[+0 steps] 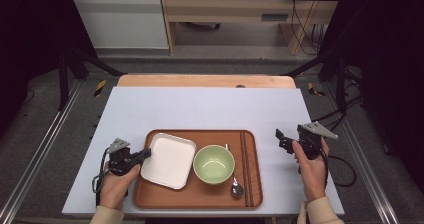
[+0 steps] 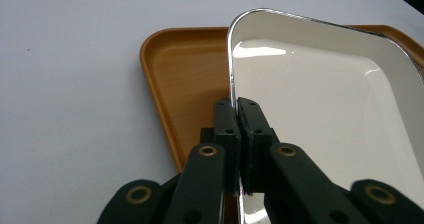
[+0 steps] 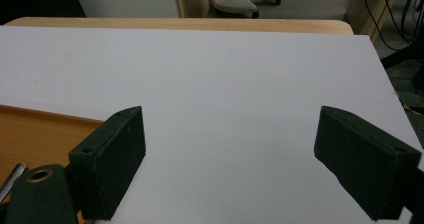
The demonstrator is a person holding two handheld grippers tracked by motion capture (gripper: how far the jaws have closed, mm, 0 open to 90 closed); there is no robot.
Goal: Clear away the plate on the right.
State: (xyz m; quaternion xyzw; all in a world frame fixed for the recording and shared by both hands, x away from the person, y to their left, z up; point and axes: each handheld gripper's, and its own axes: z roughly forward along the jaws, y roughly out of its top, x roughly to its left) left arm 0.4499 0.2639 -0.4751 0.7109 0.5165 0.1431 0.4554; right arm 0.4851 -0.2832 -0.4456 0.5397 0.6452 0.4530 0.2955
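At the near left edge of the surface (image 1: 210, 106), the person's left hand (image 1: 116, 184) holds the left gripper (image 1: 145, 154), whose fingers (image 2: 226, 134) are clamped tight on the left rim of the plate (image 1: 169, 160). In the left gripper view the rim runs straight between the two pads, with the plate's white inside spreading to the right and its shiny edge curving away at the far corner. The plate is square with rounded corners and sits in the left part of the tray (image 1: 252, 194), tilted slightly against the tray's edges; whether its gripped side is lifted off the tray cannot be told.

At the near right, the right hand (image 1: 312, 171) holds the right gripper (image 1: 281, 139) above bare surface, just beside the tray's right edge and touching nothing. Its fingers (image 3: 112, 159) stand wide apart with only white surface between them.

On the tray, just right of the plate, stands a green bowl (image 1: 214, 164), upright and empty. A spoon (image 1: 236, 188) lies at the bowl's near right side, its scoop toward the person. Right of that a pair of dark chopsticks (image 1: 245, 164) lies lengthwise along the tray's right side.

Beyond the tray the white surface runs bare to a wooden edge at the far end.
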